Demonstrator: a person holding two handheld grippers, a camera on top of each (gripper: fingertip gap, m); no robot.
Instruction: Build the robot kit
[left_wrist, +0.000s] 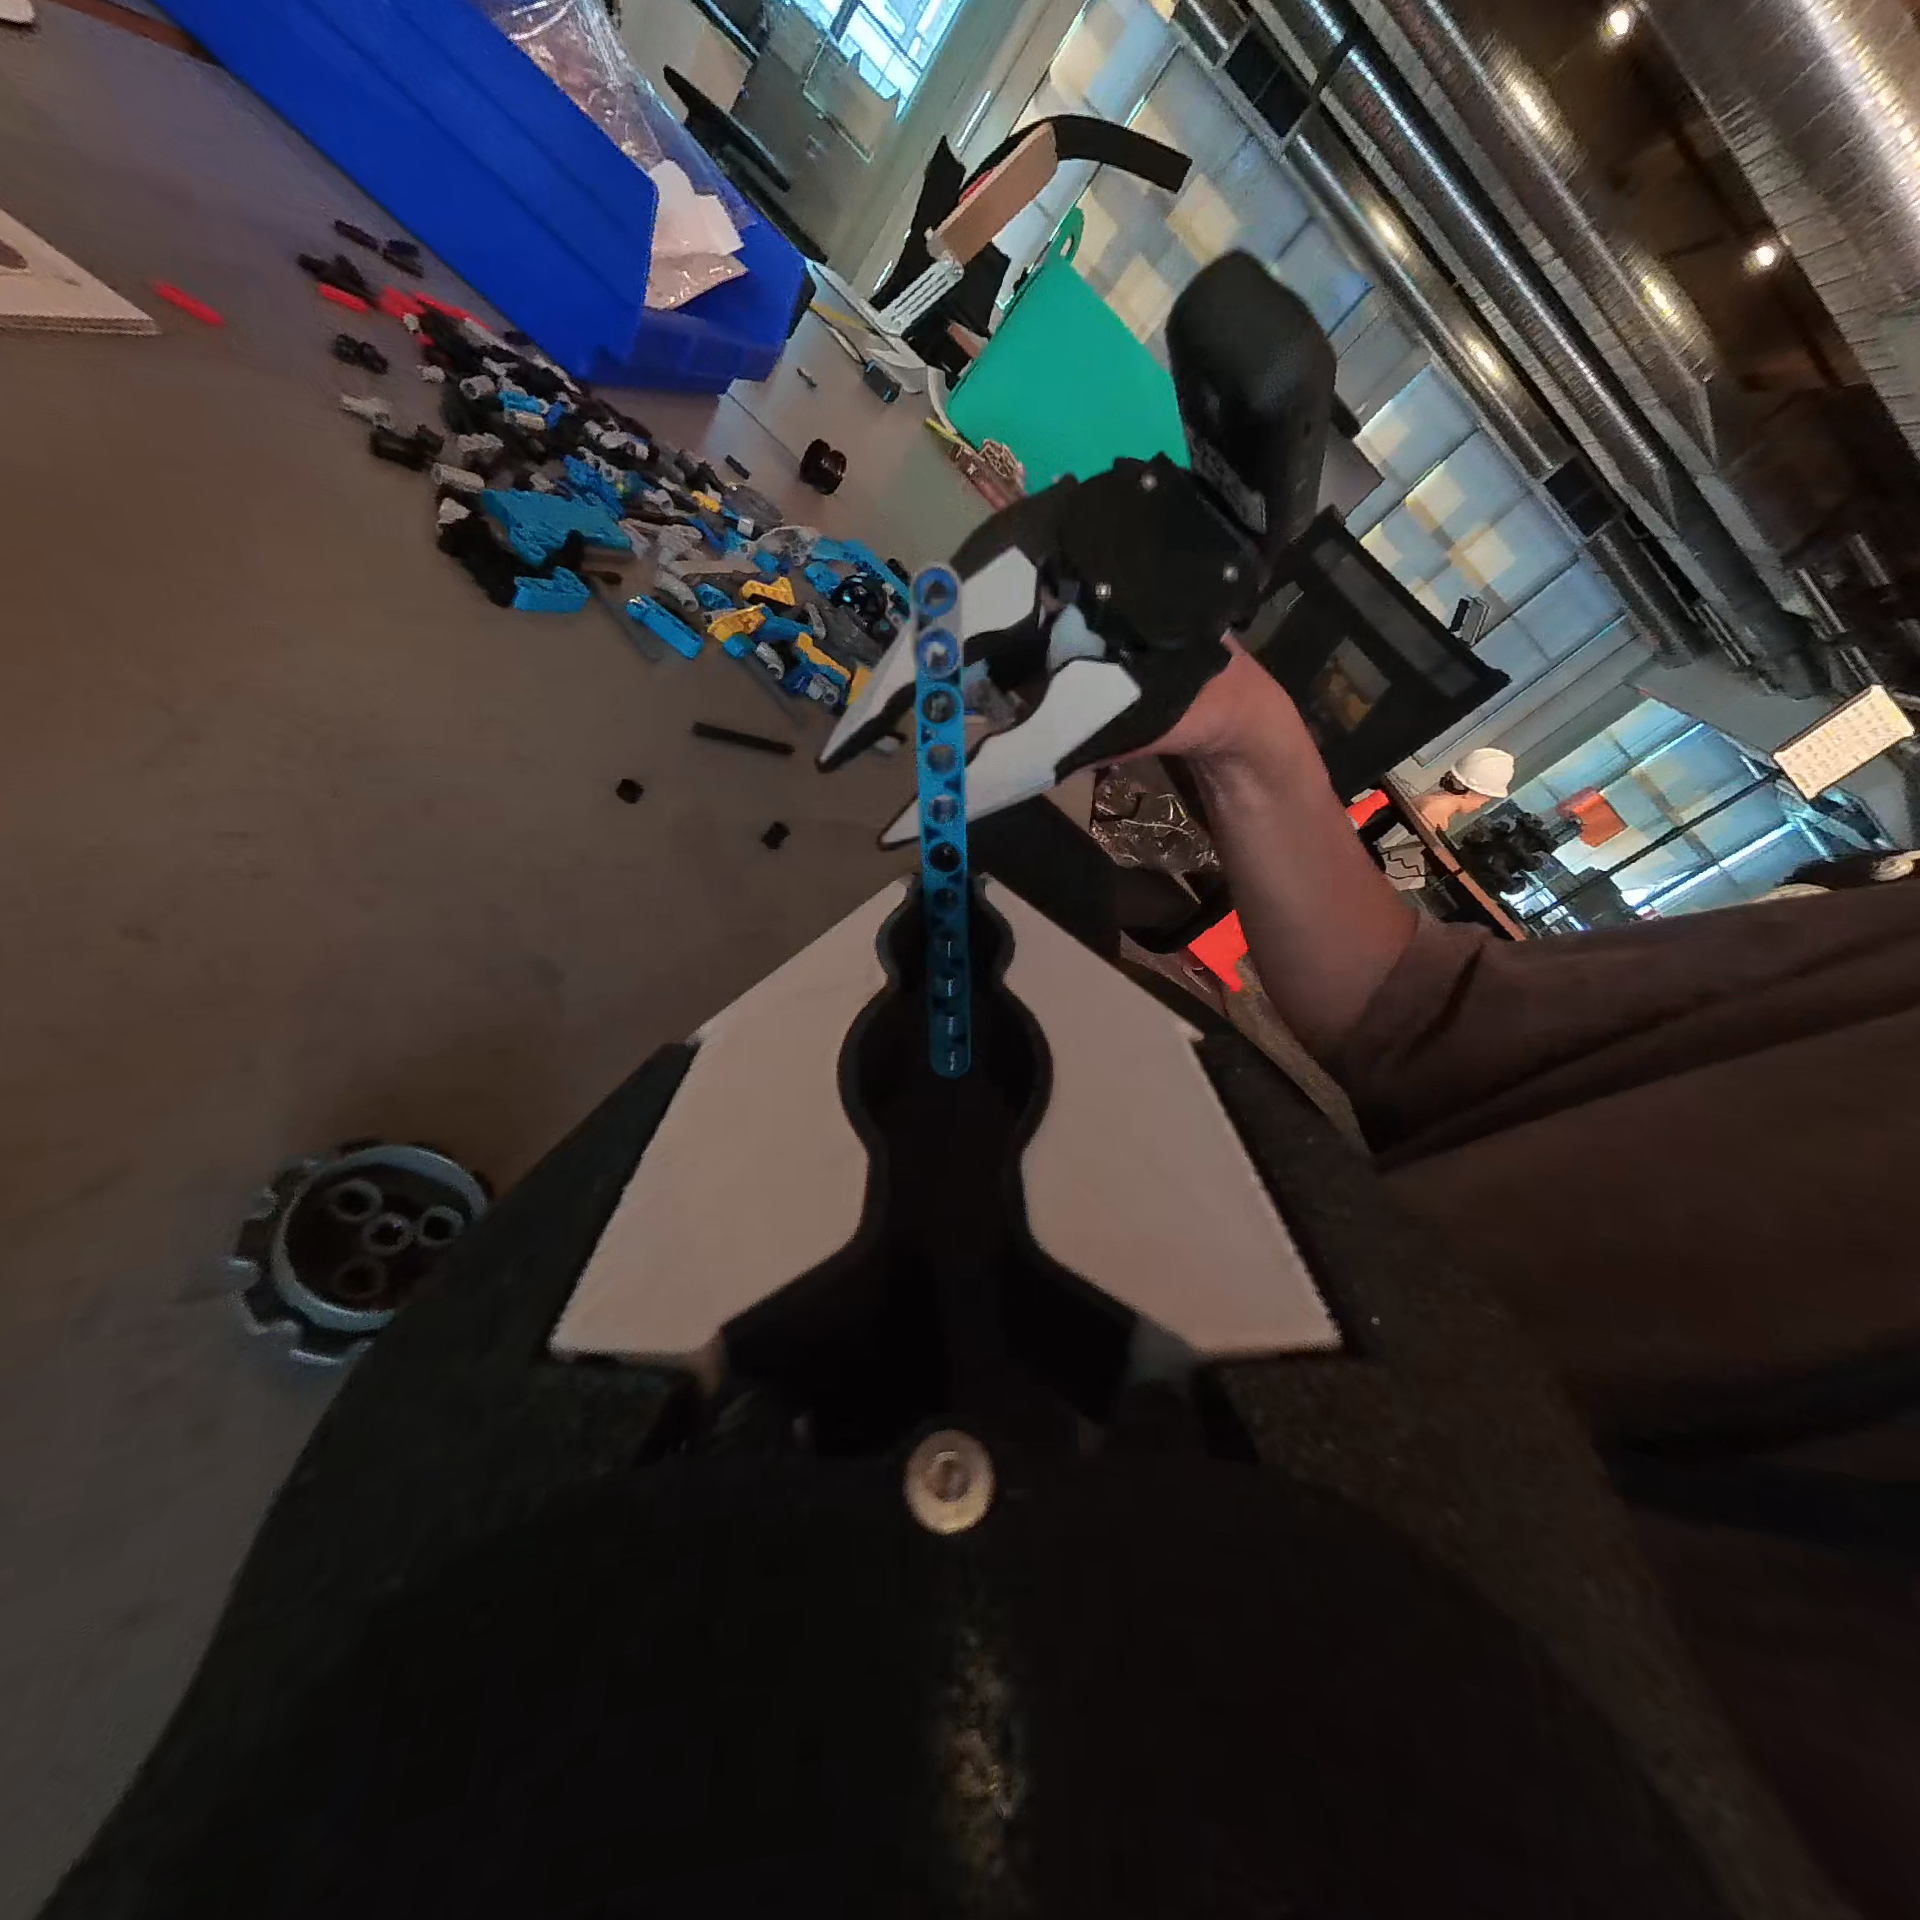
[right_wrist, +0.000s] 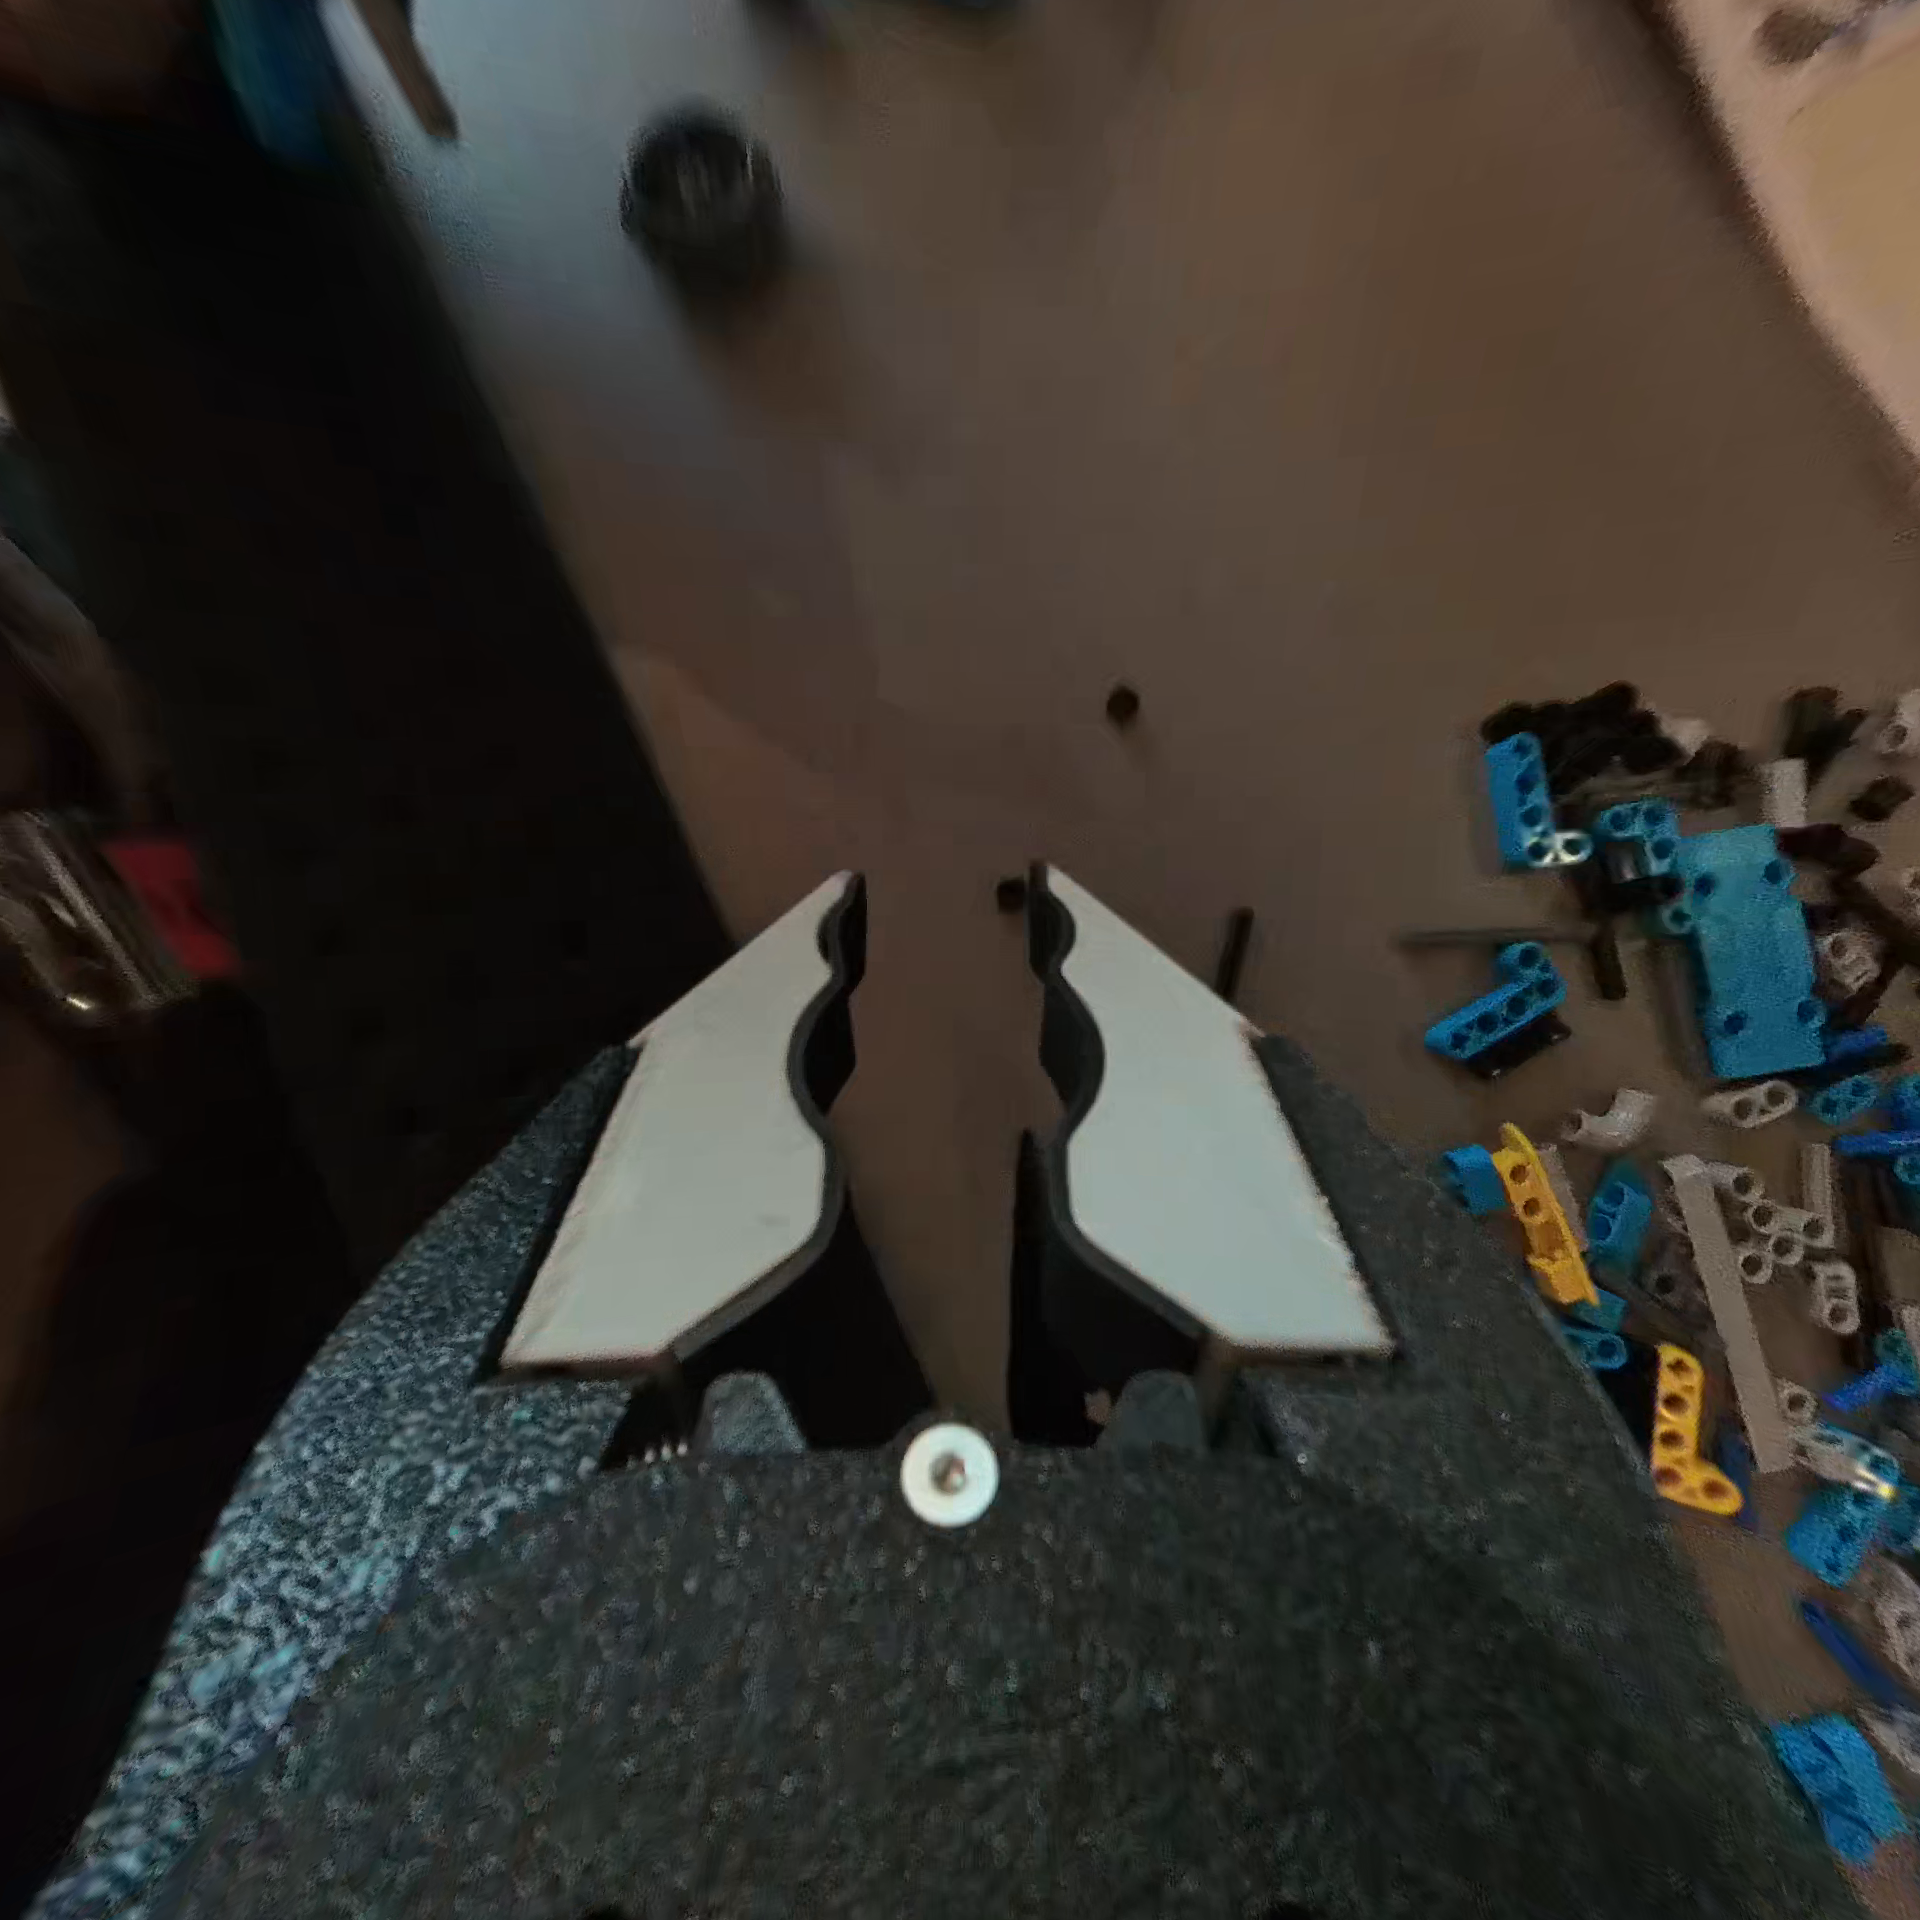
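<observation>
Workshop bench, grey-brown table (left_wrist: 260, 831) under a ducted ceiling. Landmark: the heap of loose building pieces (left_wrist: 665, 561).

Left wrist view: left gripper (left_wrist: 943, 894) has its fingers clamped tight on a long blue perforated beam (left_wrist: 941, 769), which sticks out past the tips, above the table on the near side of the heap. Right gripper (left_wrist: 935, 727) hangs just beyond the beam, fingers spread. A grey toothed wheel (left_wrist: 353, 1247) lies well short of the heap; blue bins (left_wrist: 499, 177) stand beyond it.

Right wrist view, blurred: right gripper (right_wrist: 945, 883) with fingers apart and empty, over bare table (right_wrist: 1143, 468) left of the heap (right_wrist: 1745, 1091). A small black pin (right_wrist: 1010, 894) lies at its tips.
</observation>
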